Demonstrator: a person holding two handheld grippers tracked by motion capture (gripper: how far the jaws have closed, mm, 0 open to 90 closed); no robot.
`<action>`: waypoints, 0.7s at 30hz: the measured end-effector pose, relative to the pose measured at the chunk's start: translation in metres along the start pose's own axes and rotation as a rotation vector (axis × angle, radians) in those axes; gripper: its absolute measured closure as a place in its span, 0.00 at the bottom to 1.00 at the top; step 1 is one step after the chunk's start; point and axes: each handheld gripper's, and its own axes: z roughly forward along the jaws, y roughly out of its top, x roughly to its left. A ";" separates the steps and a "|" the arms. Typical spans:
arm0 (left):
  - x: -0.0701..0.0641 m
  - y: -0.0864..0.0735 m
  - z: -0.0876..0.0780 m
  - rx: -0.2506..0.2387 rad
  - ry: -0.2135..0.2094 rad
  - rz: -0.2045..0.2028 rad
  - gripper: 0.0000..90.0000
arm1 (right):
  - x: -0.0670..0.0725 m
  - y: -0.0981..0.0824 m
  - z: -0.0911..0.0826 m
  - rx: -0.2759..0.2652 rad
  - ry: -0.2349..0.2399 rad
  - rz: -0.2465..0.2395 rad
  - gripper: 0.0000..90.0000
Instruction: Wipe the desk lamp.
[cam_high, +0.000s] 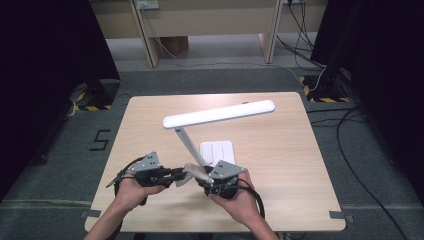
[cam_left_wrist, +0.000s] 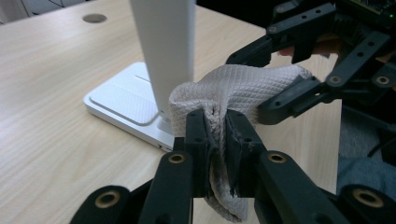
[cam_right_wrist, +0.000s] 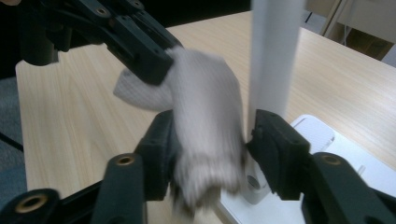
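Two handheld grippers meet at the near edge of a wooden table (cam_high: 150, 115), beside the foot of a white desk lamp (cam_high: 218, 114). The left gripper (cam_left_wrist: 215, 126) pinches a folded white cloth (cam_left_wrist: 243, 91) tight between its jaws. The right gripper (cam_right_wrist: 210, 135) stands spread, the cloth hanging loose between its jaws, just beside the lamp's slanted stem. Likely risk — the cloth could snag the stem or slip free, and a sideways tug could shift the light lamp base (cam_left_wrist: 123, 100).
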 end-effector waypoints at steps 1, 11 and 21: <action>0.002 -0.001 -0.004 -0.019 0.014 -0.004 0.89 | -0.001 -0.001 -0.002 -0.003 0.003 0.011 0.53; 0.017 -0.004 -0.040 -0.148 0.078 -0.072 0.89 | -0.021 -0.023 -0.006 0.036 -0.003 0.060 0.52; 0.026 0.007 -0.056 -0.279 0.125 -0.149 0.89 | -0.033 -0.024 0.012 0.037 -0.028 0.083 0.53</action>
